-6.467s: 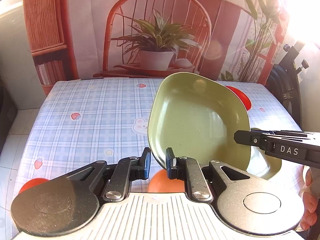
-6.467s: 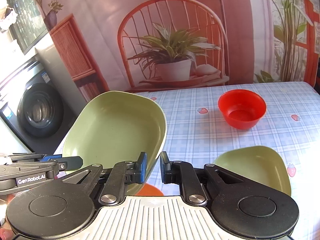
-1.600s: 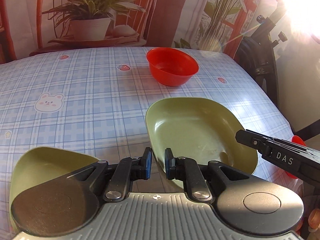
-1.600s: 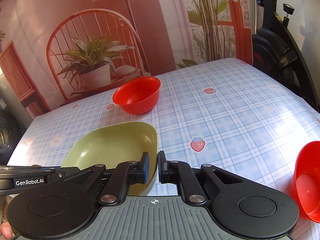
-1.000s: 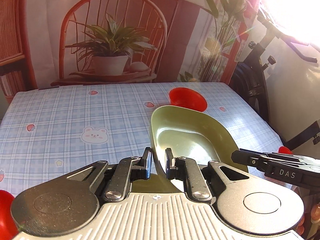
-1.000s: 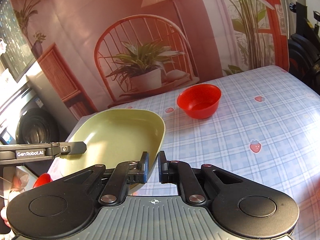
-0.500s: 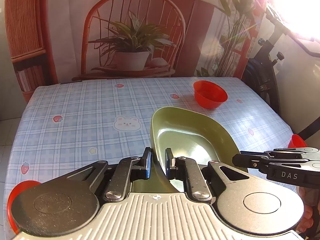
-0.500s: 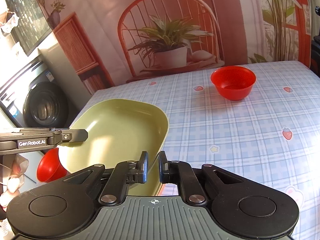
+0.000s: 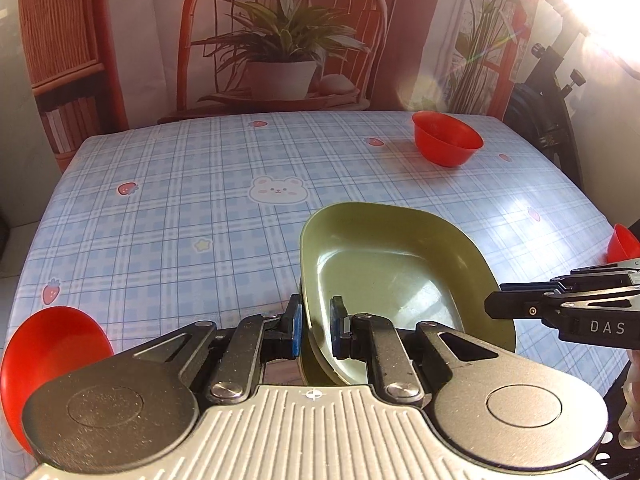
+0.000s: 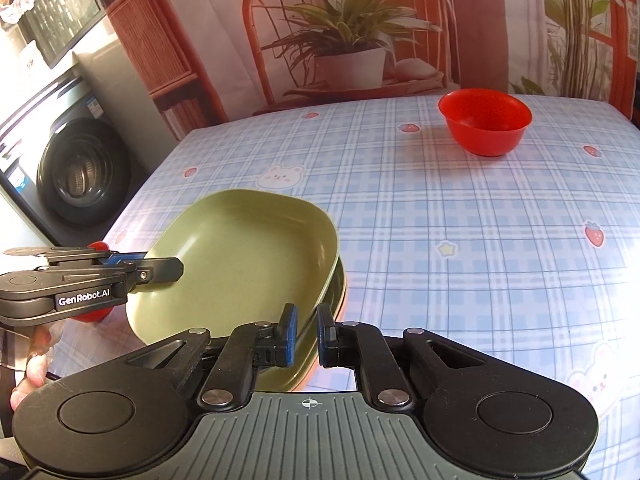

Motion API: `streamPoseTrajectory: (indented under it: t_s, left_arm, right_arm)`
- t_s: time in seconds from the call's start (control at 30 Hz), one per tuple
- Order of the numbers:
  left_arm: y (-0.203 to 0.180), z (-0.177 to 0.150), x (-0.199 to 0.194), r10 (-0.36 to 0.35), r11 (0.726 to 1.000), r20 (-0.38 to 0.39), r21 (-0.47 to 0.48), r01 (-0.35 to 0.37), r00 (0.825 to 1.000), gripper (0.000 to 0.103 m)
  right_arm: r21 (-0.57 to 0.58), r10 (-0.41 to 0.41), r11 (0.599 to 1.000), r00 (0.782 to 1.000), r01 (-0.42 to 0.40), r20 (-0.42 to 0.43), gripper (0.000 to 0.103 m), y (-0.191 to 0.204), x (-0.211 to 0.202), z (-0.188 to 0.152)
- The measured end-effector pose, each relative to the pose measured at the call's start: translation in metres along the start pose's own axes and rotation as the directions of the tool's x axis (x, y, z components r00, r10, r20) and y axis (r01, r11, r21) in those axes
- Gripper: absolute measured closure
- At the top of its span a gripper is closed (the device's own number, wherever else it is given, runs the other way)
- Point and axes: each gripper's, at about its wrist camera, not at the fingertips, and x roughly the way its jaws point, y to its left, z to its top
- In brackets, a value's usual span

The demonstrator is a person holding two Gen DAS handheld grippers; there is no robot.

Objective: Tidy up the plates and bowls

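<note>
A green plate sits nested on a second green plate at the near edge of the table, the pair apparently stacked. The left gripper and the right gripper each straddle opposite rims of the upper plate, jaws close around it; whether they are pinching or have just let go cannot be told. Judging by the scene, the plates are done and the bowls remain: a far red bowl stands well apart, a near-left red bowl and a right-edge red bowl sit at the table's sides, none yet gathered.
</note>
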Motion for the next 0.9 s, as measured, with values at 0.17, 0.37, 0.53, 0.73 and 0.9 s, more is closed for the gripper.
streamPoseTrajectory:
  t_s: [0.17, 0.37, 0.53, 0.73, 0.9]
  left_arm:
    - [-0.002, -0.008, 0.006, 0.010, 1.000, -0.009, 0.003, -0.010, 1.000, 0.089]
    - [-0.004, -0.012, 0.003, 0.013, 1.000, -0.007, 0.008, -0.013, 1.000, 0.088]
    - [-0.004, -0.011, 0.003, 0.013, 1.000, -0.010, 0.014, -0.013, 1.000, 0.088]
    - [-0.005, -0.013, 0.004, 0.015, 1.000, -0.006, 0.012, -0.015, 1.000, 0.088]
    - [-0.007, -0.018, 0.004, 0.024, 0.999, 0.026, 0.027, -0.025, 0.999, 0.088]
  right_arm:
    - [-0.012, -0.012, 1.000, 1.000, 0.012, -0.015, 0.094, 0.000, 0.004, -0.003]
    - [-0.013, -0.012, 1.000, 1.000, 0.011, -0.024, 0.094, 0.000, 0.004, -0.005]
    - [-0.018, -0.014, 1.000, 0.999, 0.013, -0.042, 0.093, 0.001, 0.007, -0.007]
    - [-0.032, -0.023, 0.999, 0.999, 0.021, -0.041, 0.093, 0.001, 0.007, -0.010]
    - [-0.051, -0.037, 0.998, 0.999, 0.036, -0.030, 0.093, 0.004, 0.007, -0.011]
